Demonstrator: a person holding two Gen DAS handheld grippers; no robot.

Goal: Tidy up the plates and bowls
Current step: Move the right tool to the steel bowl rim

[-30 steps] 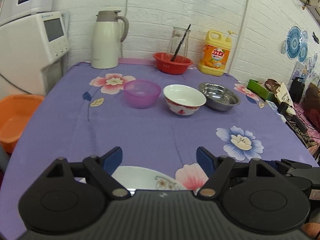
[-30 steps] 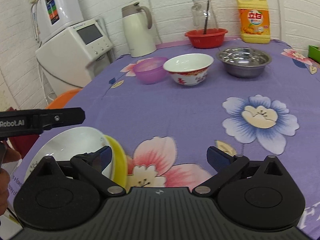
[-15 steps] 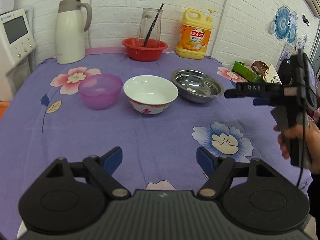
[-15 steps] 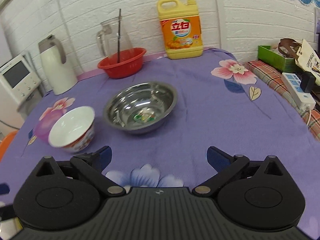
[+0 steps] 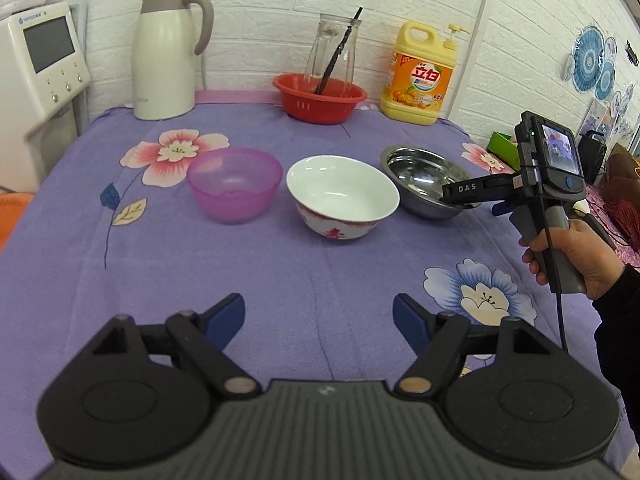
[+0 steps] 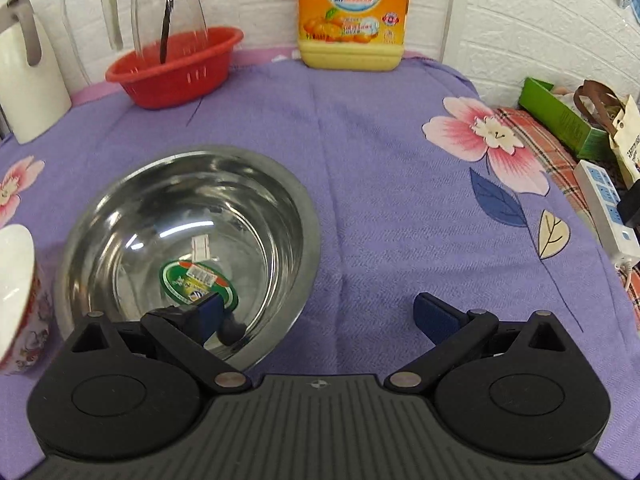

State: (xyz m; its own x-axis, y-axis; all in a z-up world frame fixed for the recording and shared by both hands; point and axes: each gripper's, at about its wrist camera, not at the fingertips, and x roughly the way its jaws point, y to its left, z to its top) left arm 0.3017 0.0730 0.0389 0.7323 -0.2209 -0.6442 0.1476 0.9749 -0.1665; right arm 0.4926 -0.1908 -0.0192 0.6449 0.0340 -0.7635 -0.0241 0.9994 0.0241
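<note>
Three bowls stand in a row on the purple flowered cloth: a purple plastic bowl (image 5: 235, 184), a white bowl with red pattern (image 5: 342, 196) and a steel bowl (image 5: 424, 180). My left gripper (image 5: 319, 316) hovers open over bare cloth in front of them, nothing between its fingers. My right gripper (image 6: 320, 316) is open at the steel bowl (image 6: 188, 248). Its left finger hangs over the bowl's inside near the right rim, and its right finger is outside over the cloth. The pads do not press the rim. The white bowl (image 6: 16, 280) shows at the left edge.
Along the back wall stand a white thermos (image 5: 166, 52), a red basket (image 5: 320, 98) with a glass jug in it, and a yellow detergent bottle (image 5: 420, 76). A white appliance (image 5: 40, 60) is at the left. A green box (image 6: 560, 120) and power strip (image 6: 604, 204) lie off the table's right edge.
The right gripper swung right from the plates at the near left and closed in on the steel bowl. The left view turned right, and the white plate left it.
</note>
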